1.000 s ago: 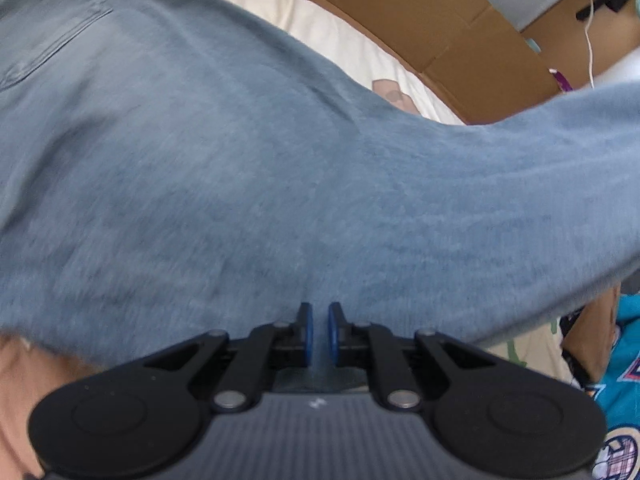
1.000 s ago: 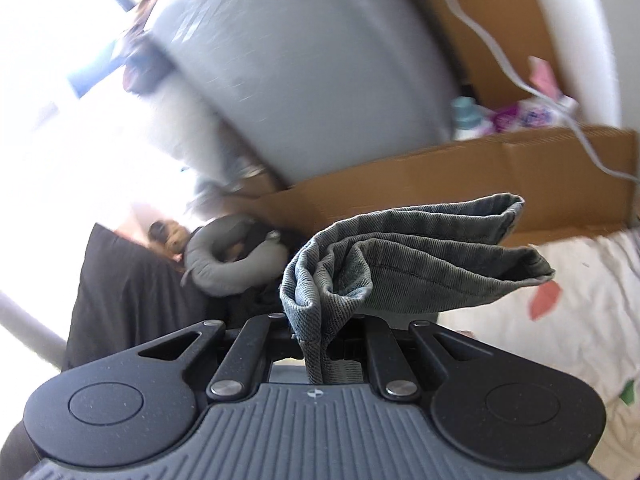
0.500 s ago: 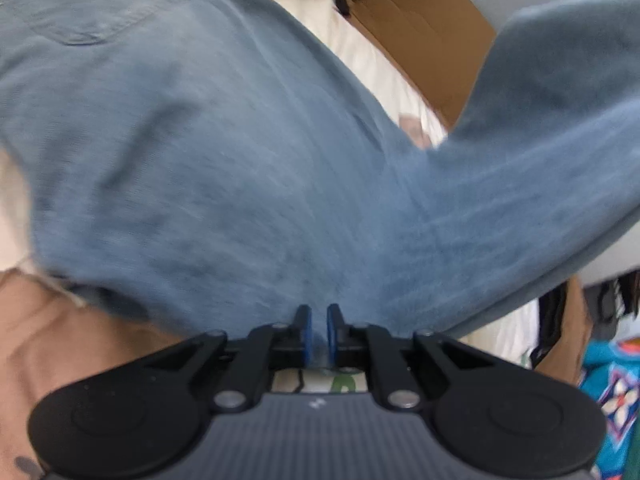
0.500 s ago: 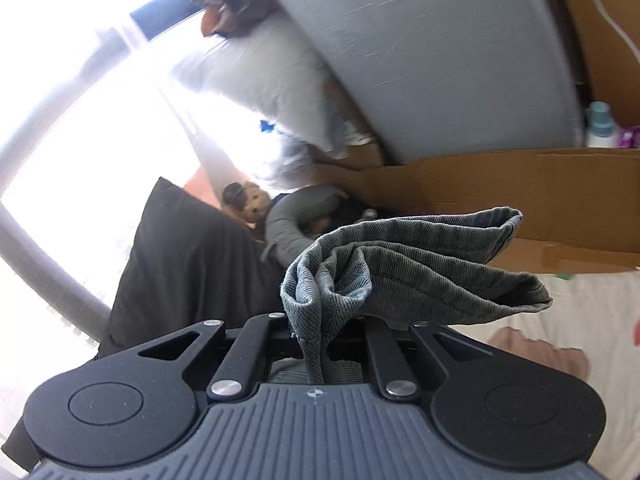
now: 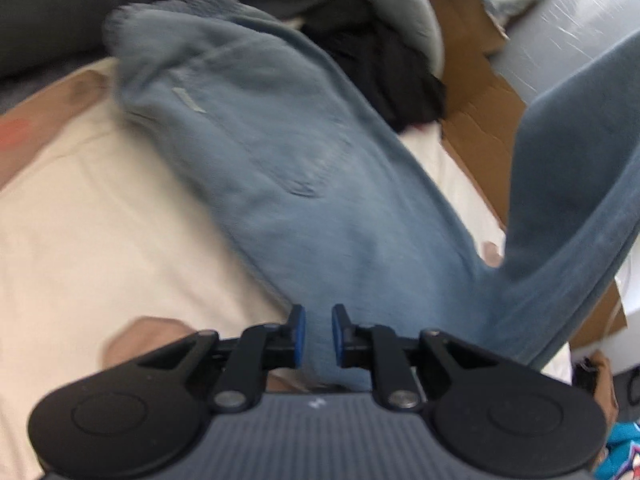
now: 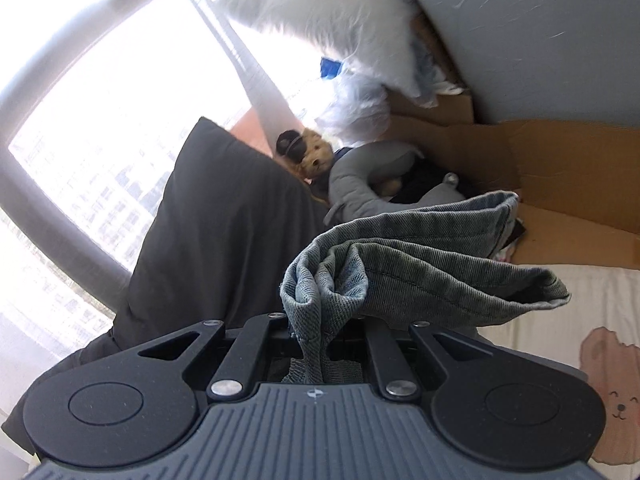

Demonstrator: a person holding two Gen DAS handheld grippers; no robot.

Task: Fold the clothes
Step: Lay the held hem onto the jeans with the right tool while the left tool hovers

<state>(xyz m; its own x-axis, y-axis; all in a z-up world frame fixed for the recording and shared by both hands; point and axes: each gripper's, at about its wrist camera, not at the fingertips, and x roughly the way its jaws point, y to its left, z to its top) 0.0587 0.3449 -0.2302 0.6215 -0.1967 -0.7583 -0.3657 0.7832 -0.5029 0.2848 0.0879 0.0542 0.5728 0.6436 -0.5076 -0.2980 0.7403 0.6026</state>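
No legible text, brand, number or sign appears in either view. The small pale tag on the jeans (image 5: 190, 101) is too blurred to read. The bedsheet (image 6: 600, 304) carries only a cartoon bear print.

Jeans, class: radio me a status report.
Left gripper shut on jeans. Right gripper shut on bunched hem. Jeans partly draped over bed sheet. Nothing blocking.

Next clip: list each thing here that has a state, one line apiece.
Left tongs: shut on the jeans.
Right tongs: shut on a bunched denim edge.
Jeans: partly lifted, one leg raised at right, unfolded.
Cardboard box: open.
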